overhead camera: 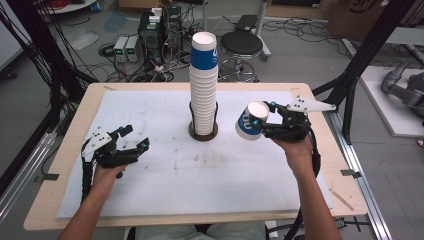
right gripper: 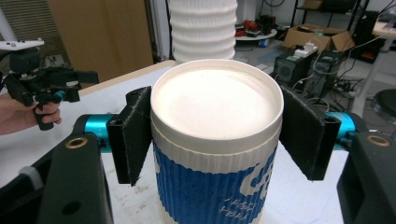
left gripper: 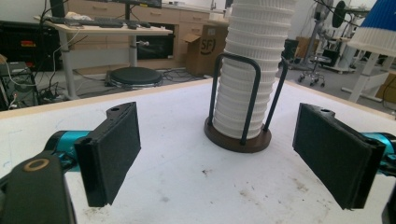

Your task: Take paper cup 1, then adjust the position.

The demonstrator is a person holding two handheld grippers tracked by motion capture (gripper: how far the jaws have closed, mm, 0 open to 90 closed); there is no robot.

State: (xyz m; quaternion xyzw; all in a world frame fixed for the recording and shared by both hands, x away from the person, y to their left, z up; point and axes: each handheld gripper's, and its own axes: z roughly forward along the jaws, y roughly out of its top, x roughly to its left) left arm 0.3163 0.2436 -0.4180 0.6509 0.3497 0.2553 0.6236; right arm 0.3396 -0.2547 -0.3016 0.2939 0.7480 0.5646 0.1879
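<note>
— Counter (overhead camera: 150, 200) first: what covers it?

— White sheet, stained in spots, with the wooden edge bare around it. Its near edge is partly hidden by the person's forearms.

— And the tall thing in the middle?

— Stack of cups (overhead camera: 204, 85), ribbed white ones nested with a blue-banded cup on top, standing in a dark wire holder (overhead camera: 203, 131) on a round base. In both tongs' views the stack's top is cut off by the frame.

— Where is the loose cup?

— Blue-and-white cup (overhead camera: 251, 121) sits to the right of the stack, clear of it, tilted with its open mouth toward the camera. The right tongs (overhead camera: 262, 120) are clamped on it, one black pad against each side just below the rim. Its printed lettering is too blurred to read, and its base is cut off in the right tongs' view.

— The other hand?

— Left tongs (overhead camera: 134, 137) hold nothing, jaws spread wide, low over the sheet at the left, well apart from the stack.
</note>
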